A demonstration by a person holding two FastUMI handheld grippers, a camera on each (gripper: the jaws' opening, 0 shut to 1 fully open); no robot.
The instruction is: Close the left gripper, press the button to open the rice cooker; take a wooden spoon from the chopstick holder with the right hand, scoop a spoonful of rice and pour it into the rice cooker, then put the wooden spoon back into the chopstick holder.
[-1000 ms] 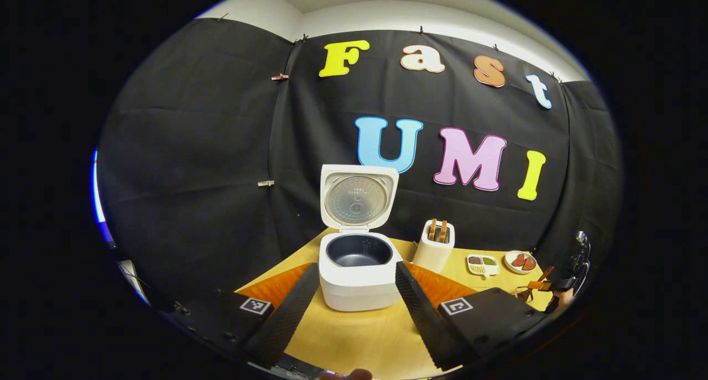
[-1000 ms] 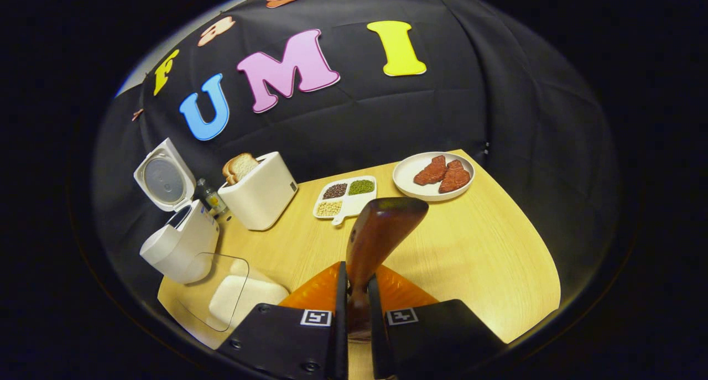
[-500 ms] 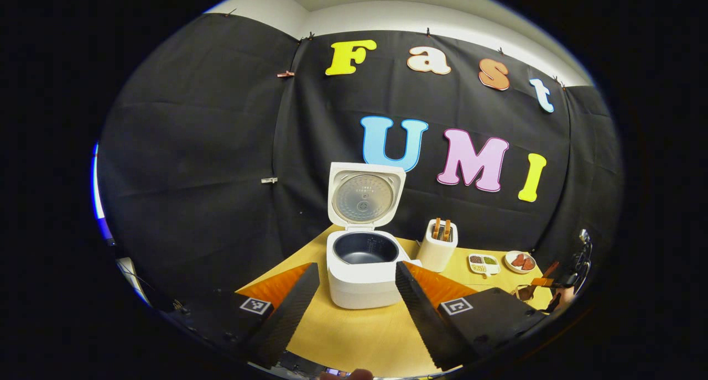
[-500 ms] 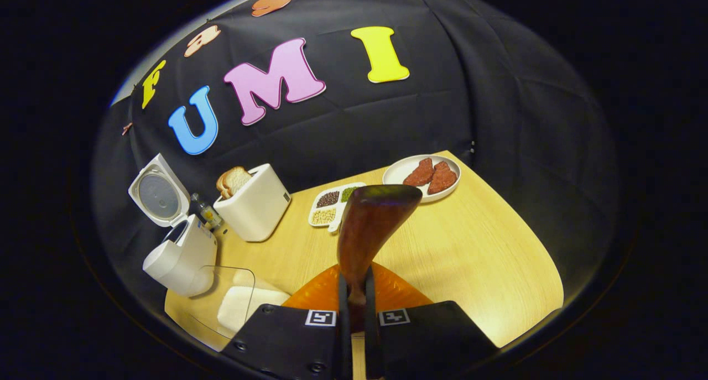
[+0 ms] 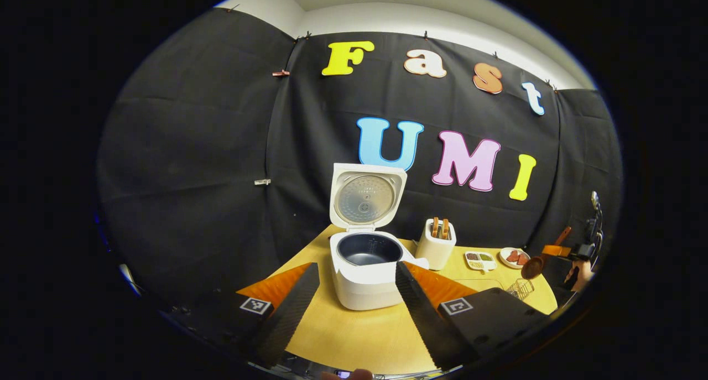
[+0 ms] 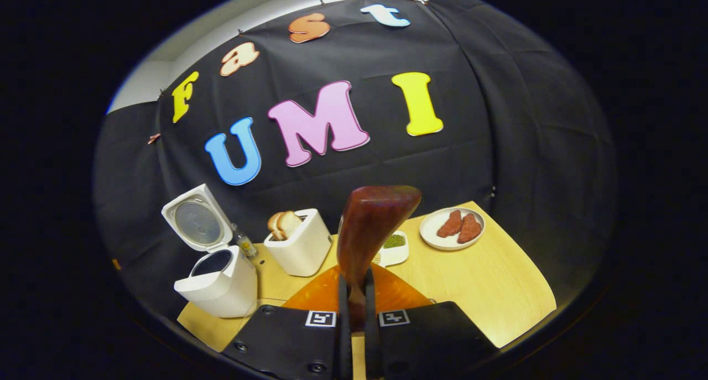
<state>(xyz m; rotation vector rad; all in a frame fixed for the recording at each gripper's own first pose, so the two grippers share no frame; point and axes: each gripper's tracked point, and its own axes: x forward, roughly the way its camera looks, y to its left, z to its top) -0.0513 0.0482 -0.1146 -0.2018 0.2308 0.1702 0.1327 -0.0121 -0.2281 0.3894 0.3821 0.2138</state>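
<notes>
Presently the white rice cooker (image 5: 366, 269) stands on the light wooden table (image 5: 354, 336) with its lid raised upright and its dark inner pot showing. The left gripper (image 5: 354, 308) hangs in front of it with its jaws spread wide, one ribbed black finger on each side of the cooker's body and nothing between them. Just beside the cooker, to its right in the left gripper view, stands a white toaster (image 5: 436, 247) with two slices of bread poking out, then a small white divided dish of grains (image 5: 479, 256) and a white plate with reddish meat pieces (image 5: 514, 256). A wire chopstick holder (image 5: 520, 287) sits near the table's right edge. The right gripper (image 6: 354, 308) has its jaws drawn narrow onto the handle of a dark brown wooden spoon (image 6: 370, 225), whose bowl rises up and forward above the table. In the left gripper view, that spoon is lifted above the holder.
</notes>
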